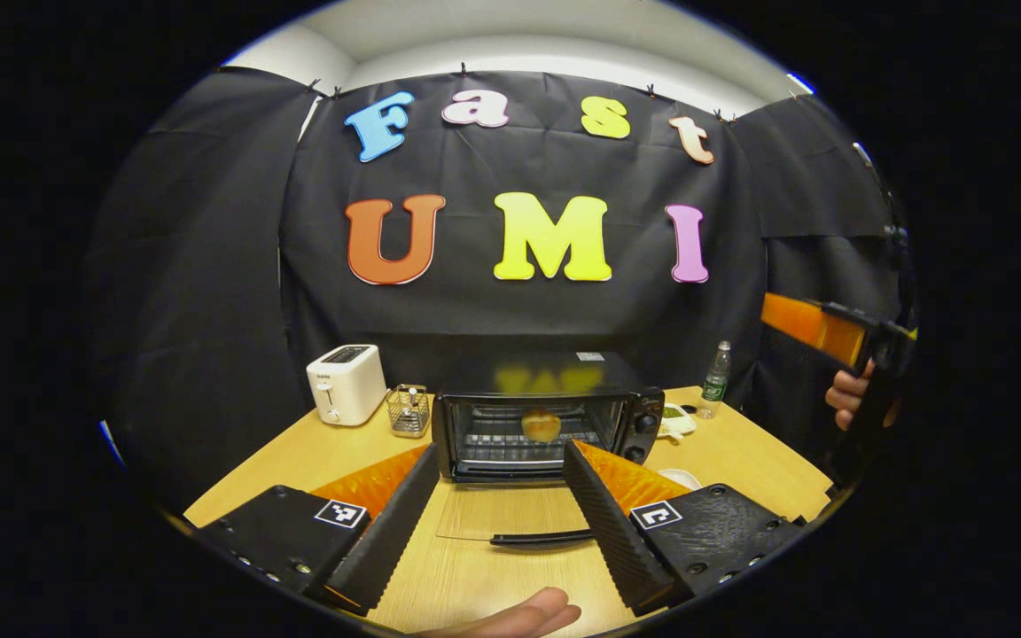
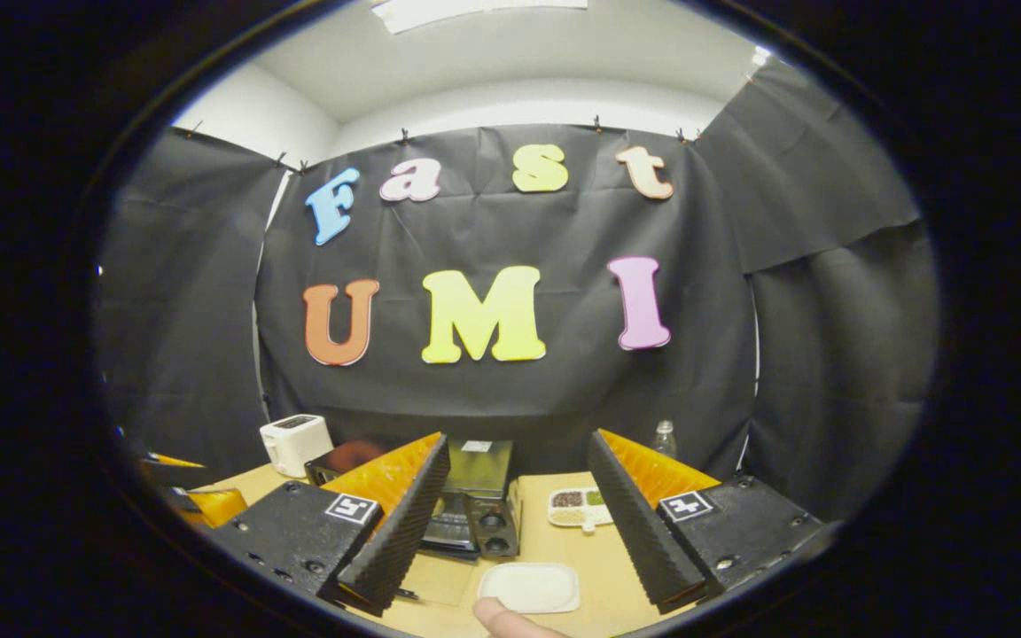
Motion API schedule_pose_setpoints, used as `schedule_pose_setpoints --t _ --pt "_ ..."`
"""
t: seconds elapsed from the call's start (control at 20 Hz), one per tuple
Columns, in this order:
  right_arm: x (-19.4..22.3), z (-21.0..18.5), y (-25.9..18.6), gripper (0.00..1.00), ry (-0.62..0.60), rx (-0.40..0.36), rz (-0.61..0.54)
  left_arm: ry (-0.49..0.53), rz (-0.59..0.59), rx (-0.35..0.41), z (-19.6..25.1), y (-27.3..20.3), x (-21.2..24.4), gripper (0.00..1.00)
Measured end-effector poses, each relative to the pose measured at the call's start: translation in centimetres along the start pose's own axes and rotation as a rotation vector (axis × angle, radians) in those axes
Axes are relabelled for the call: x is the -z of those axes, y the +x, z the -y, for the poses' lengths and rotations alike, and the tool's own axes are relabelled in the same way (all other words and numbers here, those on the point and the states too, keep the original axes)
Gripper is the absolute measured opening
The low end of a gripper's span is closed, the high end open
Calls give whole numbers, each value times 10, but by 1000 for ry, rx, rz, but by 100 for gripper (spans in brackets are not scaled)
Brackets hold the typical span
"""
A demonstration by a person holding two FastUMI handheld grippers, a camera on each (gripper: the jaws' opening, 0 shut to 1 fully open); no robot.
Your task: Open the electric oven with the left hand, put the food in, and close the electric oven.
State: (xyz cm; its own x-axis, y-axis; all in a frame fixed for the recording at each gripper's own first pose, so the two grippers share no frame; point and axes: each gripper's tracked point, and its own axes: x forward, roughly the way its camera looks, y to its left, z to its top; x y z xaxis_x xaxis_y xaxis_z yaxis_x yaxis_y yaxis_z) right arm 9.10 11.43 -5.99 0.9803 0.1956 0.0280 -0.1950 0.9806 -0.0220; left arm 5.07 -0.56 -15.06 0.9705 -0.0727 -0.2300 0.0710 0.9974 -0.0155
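Centre of the left gripper view: electric oven (image 1: 546, 416), door (image 1: 510, 518) folded down flat onto the table (image 1: 298, 456), food (image 1: 541, 424) on its inner rack. Lower frame: left gripper (image 1: 500, 514), fingers spread, holding nothing. Right gripper view, lower frame: right gripper (image 2: 515, 523), fingers likewise spread and empty, above a white plate (image 2: 530, 587).

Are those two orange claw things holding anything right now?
No. The left gripper and right gripper both stand open with nothing between their fingers; the food already sits inside the open oven.
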Motion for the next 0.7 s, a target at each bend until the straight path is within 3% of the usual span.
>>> schedule_pose_setpoints --t 0.45,0.6,0.65,0.7 --pt "-35 53 -48 94 -51 100 44 5 -269 98 35 32 127 93" --pt "-38 56 -58 94 -56 96 72 13 -330 121 47 35 153 93" --pt "-38 54 -60 100 -51 88 75 16 -339 117 48 36 158 93" --pt "-36 55 -62 95 -44 86 73 16 -347 112 48 38 162 93"
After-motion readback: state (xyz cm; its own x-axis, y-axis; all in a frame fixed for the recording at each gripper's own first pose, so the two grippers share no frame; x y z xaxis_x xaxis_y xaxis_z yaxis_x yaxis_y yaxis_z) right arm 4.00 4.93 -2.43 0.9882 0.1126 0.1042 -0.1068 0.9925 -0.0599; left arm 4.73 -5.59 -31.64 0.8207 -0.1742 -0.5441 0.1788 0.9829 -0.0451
